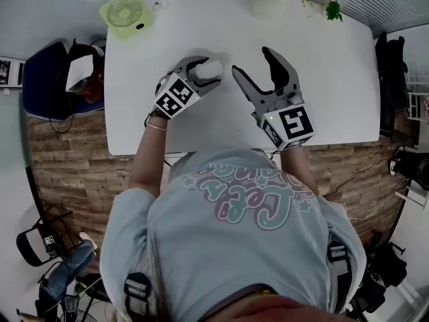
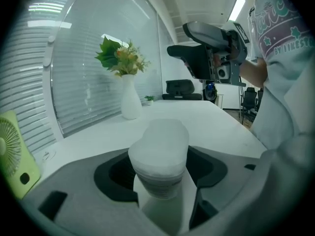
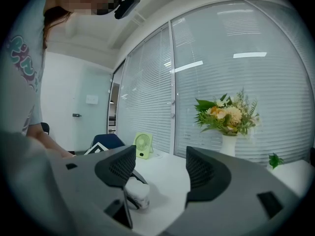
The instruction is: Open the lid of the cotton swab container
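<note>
The cotton swab container (image 1: 209,69) is a small white tub standing upright on the white table (image 1: 335,92), with its frosted lid (image 2: 160,144) down on top. My left gripper (image 1: 208,71) is shut on the tub's sides, one jaw on each side. In the left gripper view the tub (image 2: 158,181) fills the gap between the dark pads. My right gripper (image 1: 253,60) hovers open just right of the tub, holding nothing. In the right gripper view the container (image 3: 136,195) shows low between the jaws, partly behind the left one.
A green desk fan (image 1: 125,11) stands at the table's far left corner. A white vase of flowers (image 1: 271,5) sits at the far edge. A blue chair (image 1: 47,79) is left of the table. The person's torso is against the near edge.
</note>
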Tool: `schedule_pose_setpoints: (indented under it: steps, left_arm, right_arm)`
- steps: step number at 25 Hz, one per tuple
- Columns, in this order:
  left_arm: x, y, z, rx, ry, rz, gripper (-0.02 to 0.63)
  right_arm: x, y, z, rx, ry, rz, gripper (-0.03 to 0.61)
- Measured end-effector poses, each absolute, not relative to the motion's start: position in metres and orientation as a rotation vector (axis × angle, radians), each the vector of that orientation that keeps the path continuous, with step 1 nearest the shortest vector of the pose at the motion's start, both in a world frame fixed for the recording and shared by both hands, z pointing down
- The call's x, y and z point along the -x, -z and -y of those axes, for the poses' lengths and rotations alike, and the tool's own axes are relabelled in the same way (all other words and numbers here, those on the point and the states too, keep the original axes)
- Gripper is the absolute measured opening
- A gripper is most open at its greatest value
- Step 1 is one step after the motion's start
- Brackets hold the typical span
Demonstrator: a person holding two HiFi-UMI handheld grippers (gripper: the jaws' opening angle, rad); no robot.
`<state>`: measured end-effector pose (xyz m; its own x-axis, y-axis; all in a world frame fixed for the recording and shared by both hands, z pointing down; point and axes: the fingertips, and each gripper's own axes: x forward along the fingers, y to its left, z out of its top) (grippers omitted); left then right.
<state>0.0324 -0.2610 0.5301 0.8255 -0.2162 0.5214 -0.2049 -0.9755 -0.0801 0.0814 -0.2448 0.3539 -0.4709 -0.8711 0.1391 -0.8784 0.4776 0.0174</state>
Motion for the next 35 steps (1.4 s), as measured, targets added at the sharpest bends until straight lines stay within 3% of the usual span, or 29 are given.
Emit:
schedule_pose_setpoints:
  steps: [4,6,35]
  left_arm:
    - [-0.037,-0.535,0.258,2.985,0.889,-0.276,0.294]
    - [-0.038,-0.535,0.258,2.979,0.897,-0.267,0.230]
    - [-0.020,-0.499,0.269,3.016,0.810,-0.193,0.203]
  right_arm:
    - [-0.079,-0.355,0.244,-1.533,-0.074,2.581,0.309]
    - [-0.079,-0.355,0.244,-1.531,-0.074,2.583,0.310]
    - [-0.065,-0.357,0.251,-1.463,-0.102,2.648,0.310]
